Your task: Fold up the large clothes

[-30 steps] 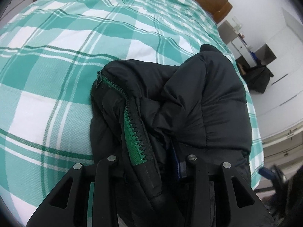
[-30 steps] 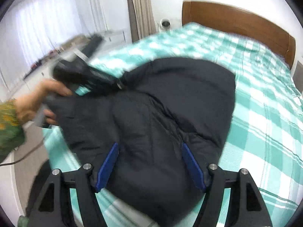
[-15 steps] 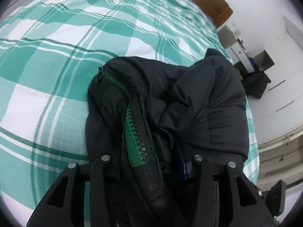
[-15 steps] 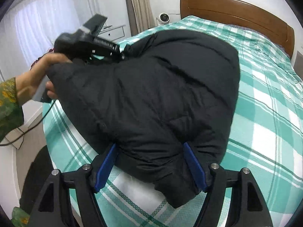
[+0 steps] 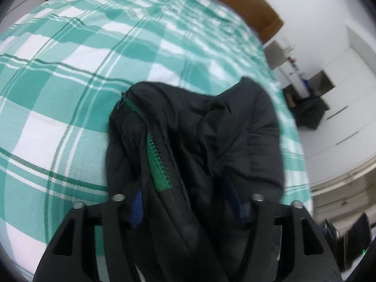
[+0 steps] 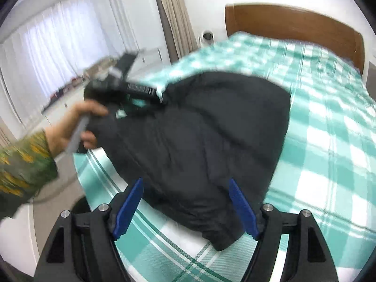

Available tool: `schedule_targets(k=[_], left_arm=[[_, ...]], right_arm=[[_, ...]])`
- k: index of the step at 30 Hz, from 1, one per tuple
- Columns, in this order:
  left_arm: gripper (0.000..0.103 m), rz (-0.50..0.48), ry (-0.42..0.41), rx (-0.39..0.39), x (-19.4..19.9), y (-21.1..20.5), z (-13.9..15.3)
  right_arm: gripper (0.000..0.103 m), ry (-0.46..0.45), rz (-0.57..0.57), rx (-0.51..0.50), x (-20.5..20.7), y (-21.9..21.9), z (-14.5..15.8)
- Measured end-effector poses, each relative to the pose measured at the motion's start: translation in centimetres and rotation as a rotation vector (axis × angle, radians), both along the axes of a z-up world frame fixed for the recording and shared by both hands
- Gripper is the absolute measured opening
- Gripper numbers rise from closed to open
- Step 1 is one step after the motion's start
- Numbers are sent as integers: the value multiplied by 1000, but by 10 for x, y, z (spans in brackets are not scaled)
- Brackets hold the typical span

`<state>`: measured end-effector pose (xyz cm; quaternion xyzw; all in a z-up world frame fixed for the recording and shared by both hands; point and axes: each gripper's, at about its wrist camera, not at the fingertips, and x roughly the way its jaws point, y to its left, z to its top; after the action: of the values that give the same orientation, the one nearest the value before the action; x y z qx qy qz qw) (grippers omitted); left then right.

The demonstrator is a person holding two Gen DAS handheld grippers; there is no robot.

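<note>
While the left gripper (image 5: 188,209) is standing wide around the jacket (image 6: 199,145) edge, fabric is risking slipping free; the right gripper (image 6: 185,209) is hovering wide, empty.

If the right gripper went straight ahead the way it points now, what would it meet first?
Most likely the black jacket: the right gripper is open, and the jacket's near edge already lies between its blue pads on the checked bedspread.

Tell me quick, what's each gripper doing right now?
Left gripper: jaws spread, the black jacket bunched between them; grip cannot be told.
Right gripper: open, holding nothing.
</note>
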<state>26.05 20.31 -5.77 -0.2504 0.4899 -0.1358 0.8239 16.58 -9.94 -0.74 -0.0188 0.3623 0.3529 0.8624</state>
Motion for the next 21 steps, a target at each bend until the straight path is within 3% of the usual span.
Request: schedule_targets(k=[4,6,9,11,16,21], left_arm=[[89,-1,-38,-63,-12,17,15],[89,4,-23,-98,-12,25,11],[89,0,19,-79,-9,27,-4],[89,4,40,-81,-8,30,-19],[89,18,80,-181,-7,36,-53],[90,-47,85,-187,6,15,-73]], right_arm=[[80,7,-47,57,20,-30,19],[80,34,-76,69,40,-40,15],[80,118,-100,112,65,-47,-4],[80,216,-109,174,84,-53,-20],[80,390,-118,309,115,-62,-62],[80,555,-88,447,145,-59,-108]])
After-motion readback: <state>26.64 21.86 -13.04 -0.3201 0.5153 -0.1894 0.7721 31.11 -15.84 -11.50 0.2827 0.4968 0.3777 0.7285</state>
